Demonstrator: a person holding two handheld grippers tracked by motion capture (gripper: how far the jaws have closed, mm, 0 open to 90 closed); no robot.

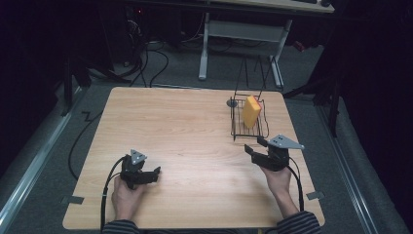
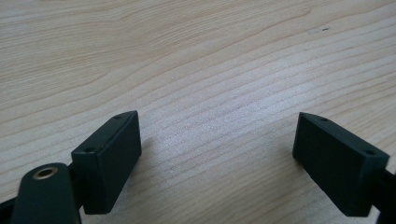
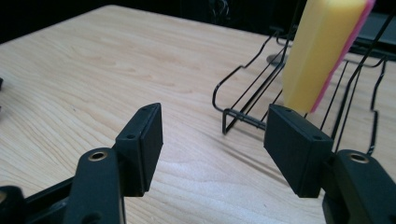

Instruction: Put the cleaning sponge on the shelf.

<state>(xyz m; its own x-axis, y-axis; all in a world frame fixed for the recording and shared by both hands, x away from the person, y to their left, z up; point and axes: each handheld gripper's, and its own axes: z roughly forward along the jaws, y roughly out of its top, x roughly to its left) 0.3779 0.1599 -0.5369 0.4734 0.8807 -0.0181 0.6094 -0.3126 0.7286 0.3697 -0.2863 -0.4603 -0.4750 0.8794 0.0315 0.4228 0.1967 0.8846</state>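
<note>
While the sponge (image 1: 252, 111) stands in the wire rack (image 1: 237, 127), both grippers hold nothing.
The yellow block with 1 pink face is upright near the tabletop's (image 1: 185, 131) far right corner; the right gripper (image 1: 256, 146) just before it and the left gripper (image 1: 151, 174) near the front edge both gape wide.

Yellow sponge (image 1: 252, 111), pink-backed, upright in wire rack (image 1: 235, 127), seemingly leaning.

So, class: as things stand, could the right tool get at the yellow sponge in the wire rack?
Probably yes: the right tool is open just short of the wire rack, and the sponge stands upright, rising above the wires, so its top looks free.
</note>
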